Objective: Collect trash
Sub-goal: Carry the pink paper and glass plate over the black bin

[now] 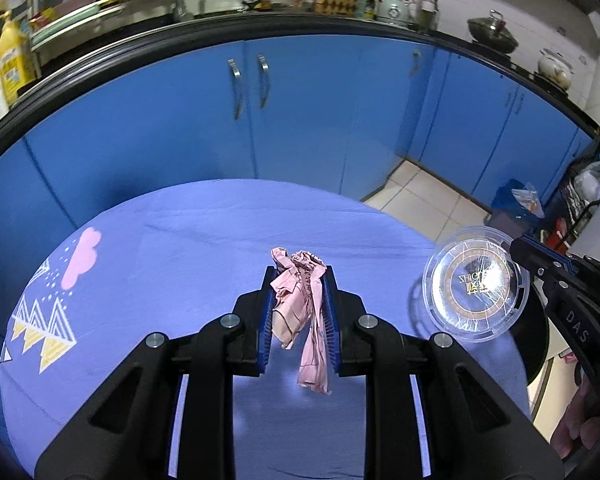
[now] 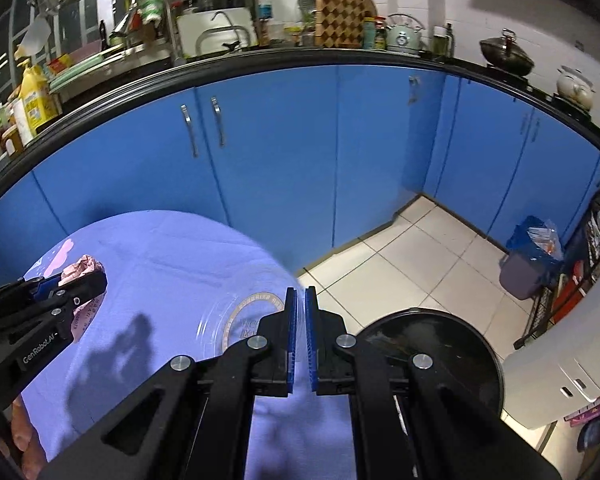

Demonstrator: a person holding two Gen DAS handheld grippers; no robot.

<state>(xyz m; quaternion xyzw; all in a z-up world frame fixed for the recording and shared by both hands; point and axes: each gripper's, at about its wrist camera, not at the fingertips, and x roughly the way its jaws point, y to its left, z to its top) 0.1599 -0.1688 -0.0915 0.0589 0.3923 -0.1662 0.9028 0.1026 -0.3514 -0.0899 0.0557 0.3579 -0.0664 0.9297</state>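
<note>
Left gripper [image 1: 298,280] pinches pink paper [image 1: 300,312]; right gripper [image 2: 301,300] clamps a clear lid [image 1: 476,286] (above the tablecloth [image 1: 180,248]).

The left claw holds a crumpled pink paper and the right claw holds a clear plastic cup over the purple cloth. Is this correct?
Not fully. The right claw holds a clear plastic lid, flat and round, not a cup; the left wrist view shows it. The left claw does hold the crumpled pink paper over the purple cloth.

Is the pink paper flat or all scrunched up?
Scrunched up. The pink crumpled paper is full of folds and creases, pinched between the left gripper fingers, with a twisted strip dangling below them above the purple tablecloth.
</note>
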